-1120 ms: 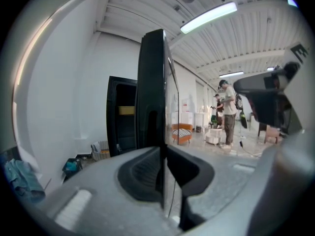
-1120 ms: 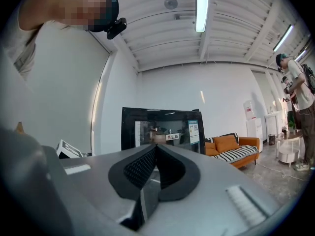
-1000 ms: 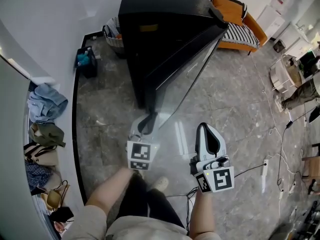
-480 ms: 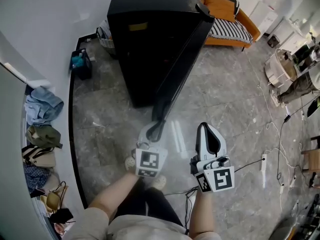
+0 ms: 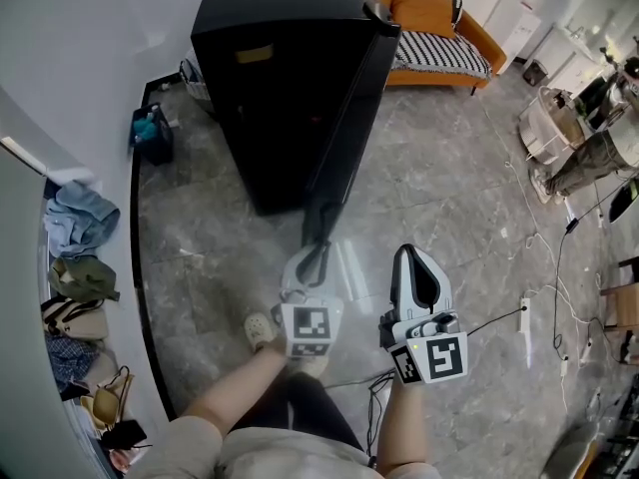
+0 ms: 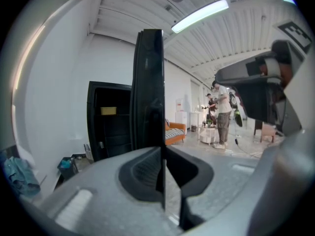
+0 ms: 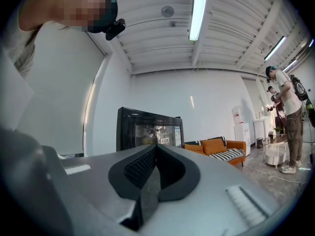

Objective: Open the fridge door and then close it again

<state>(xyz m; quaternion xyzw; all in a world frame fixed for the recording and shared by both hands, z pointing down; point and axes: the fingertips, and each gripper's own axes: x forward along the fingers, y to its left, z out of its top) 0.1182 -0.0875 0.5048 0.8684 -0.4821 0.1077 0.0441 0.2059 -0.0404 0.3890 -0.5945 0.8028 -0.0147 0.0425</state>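
The door (image 5: 351,133) of the fridge (image 5: 265,88) by the wall (image 5: 80,48) has swung wider open. Our left hand-held gripper (image 5: 317,255) is squeezed on its thin free edge — the right hand-held gripper (image 5: 417,269) is closed, holding nothing. The door stands tall, edge toward us. It looks heavy, stiff and smooth — push from that edge.
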